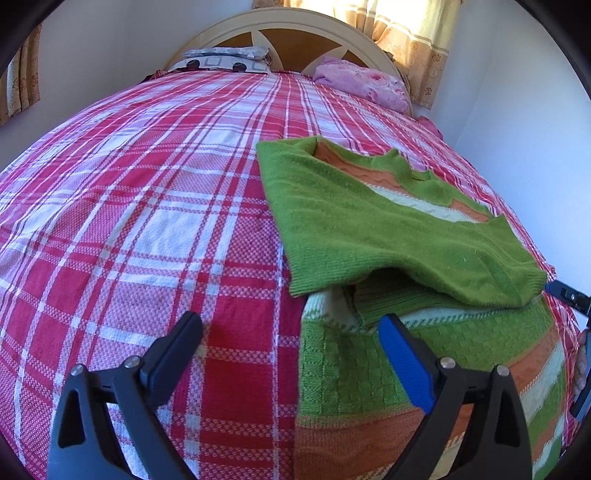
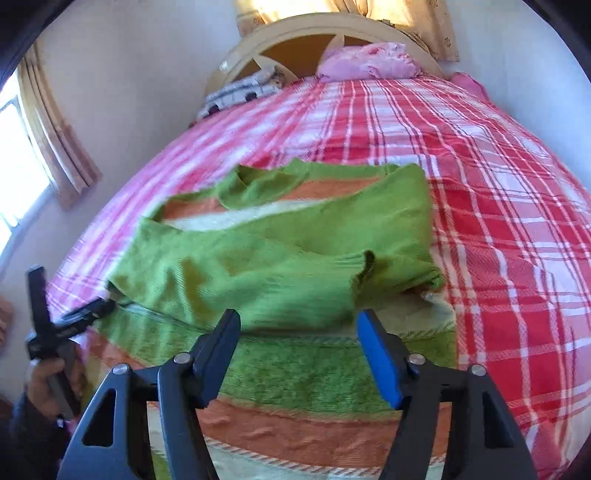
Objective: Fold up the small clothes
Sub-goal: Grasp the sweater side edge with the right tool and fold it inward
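the left gripper (image 1: pixel 291 350) hangs low over the bed, its jaws spread wide with nothing between them; one black finger is over the plaid bedspread (image 1: pixel 147 184), the blue-padded finger over the near hem of the sweater (image 1: pixel 369 221). the right gripper (image 2: pixel 299 350) is likewise wide open and empty, both fingers above the sweater's (image 2: pixel 277 266) striped green, orange and cream body. the sweater lies flat on the bedspread (image 2: pixel 498 203) toward the bed's near edge, with both plain green sleeves folded in across its chest so they overlap, one ribbed cuff lying close in front of the right gripper. the right-wrist view is motion-blurred. further back, at the head of the bed, sit a patterned pillow (image 1: pixel 221 61) and a bundle of pink cloth (image 1: pixel 362 83) against the curved headboard (image 1: pixel 295 26), with curtains (image 1: pixel 417 37) behind.
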{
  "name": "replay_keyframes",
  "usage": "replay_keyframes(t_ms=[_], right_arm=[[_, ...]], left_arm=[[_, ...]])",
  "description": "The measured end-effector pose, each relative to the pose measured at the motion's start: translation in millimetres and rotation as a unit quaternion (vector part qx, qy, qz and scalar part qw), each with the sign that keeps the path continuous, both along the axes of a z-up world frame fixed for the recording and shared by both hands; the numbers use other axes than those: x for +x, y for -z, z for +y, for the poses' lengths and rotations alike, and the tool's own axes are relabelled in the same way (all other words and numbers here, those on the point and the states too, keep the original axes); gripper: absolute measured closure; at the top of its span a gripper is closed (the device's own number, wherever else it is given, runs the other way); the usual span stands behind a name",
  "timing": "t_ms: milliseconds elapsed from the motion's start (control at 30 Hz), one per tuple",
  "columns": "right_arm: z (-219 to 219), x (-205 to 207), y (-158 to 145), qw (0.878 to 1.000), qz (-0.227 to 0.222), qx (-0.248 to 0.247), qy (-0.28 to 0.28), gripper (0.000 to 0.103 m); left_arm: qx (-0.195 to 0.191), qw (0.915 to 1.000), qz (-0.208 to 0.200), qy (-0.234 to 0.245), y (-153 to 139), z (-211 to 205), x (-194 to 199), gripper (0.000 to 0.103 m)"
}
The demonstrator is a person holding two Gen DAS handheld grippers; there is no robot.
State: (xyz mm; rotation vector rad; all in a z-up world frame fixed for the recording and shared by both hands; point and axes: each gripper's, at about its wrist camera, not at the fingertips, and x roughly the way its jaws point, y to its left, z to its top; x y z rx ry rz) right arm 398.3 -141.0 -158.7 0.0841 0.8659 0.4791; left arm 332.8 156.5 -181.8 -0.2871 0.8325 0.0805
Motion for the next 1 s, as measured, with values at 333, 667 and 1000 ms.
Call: replay_keyframes(t_ms=[333,667,1000], right_arm=[[8.8,24.0,10.7,0.999,0.027,-0.016,0.018,0.098],[-17.2,23.6,-25.7,0.994,-0.047,-0.069,0.071,0.1],[-27.8,16.5,-11.3,0.994,-0.035,-0.078,0.067,0.049]], left_arm=[[-0.003,1.0,-0.002,-0.001,0.5,-0.2,0.2,0.003],[0.013,0.9997,0.005,-0.019,1.5,0.1,0.8,0.003],[0.005,0.9979,-0.034,-0.055,-13.4,10.5,-20.3,0.002]])
